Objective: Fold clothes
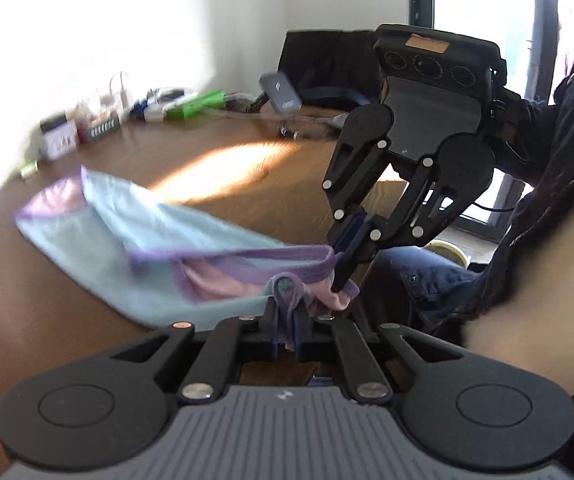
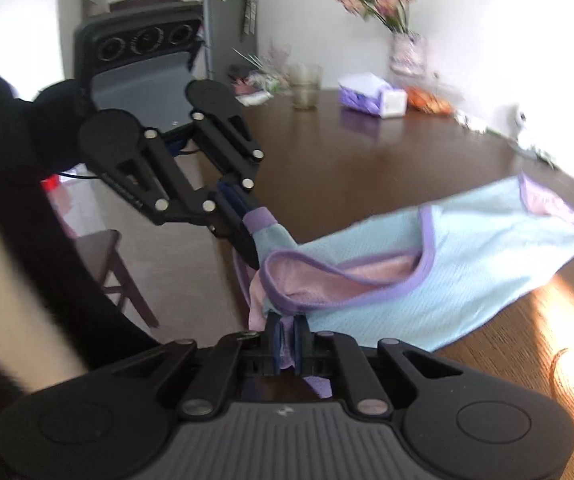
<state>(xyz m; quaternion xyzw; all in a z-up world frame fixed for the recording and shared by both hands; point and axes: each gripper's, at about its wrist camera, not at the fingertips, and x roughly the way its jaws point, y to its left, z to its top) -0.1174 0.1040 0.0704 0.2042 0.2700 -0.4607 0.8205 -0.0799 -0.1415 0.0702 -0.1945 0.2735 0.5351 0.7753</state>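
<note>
- Left wrist view: the left gripper (image 1: 285, 320) fills the lower edge, its jaws clamped together on a bunched purple-trimmed strap of the light blue garment (image 1: 135, 240).
- Same view: the right gripper (image 1: 345, 258) reaches in from the upper right, jaws pinched on the purple hem just beside the left gripper's hold; the two grips are near each other at the table's near edge.
- Same view: the garment trails away to the left across the brown wooden table (image 1: 247, 184), its far end lying on the surface and showing a pink lining; the picture is motion-blurred. A sunlit patch (image 1: 215, 172) falls on the wood behind it, and small clutter (image 1: 99, 120) lines the far edge by the wall.
- Right wrist view: the right gripper (image 2: 287, 332) sits at the bottom centre, jaws closed on pink and purple fabric of the garment (image 2: 467, 248).
- Same view: the left gripper (image 2: 247, 236) enters from the upper left, jaws shut on a strap end with a purple band.
- Same view: the garment stretches right over the table (image 2: 367, 160), its neckline open between the two holds. A glass (image 2: 305, 86), a tissue box (image 2: 371, 98) and a vase of pink flowers (image 2: 405, 54) stand at the table's far side; a chair (image 2: 115, 276) is on the floor to the left.
</note>
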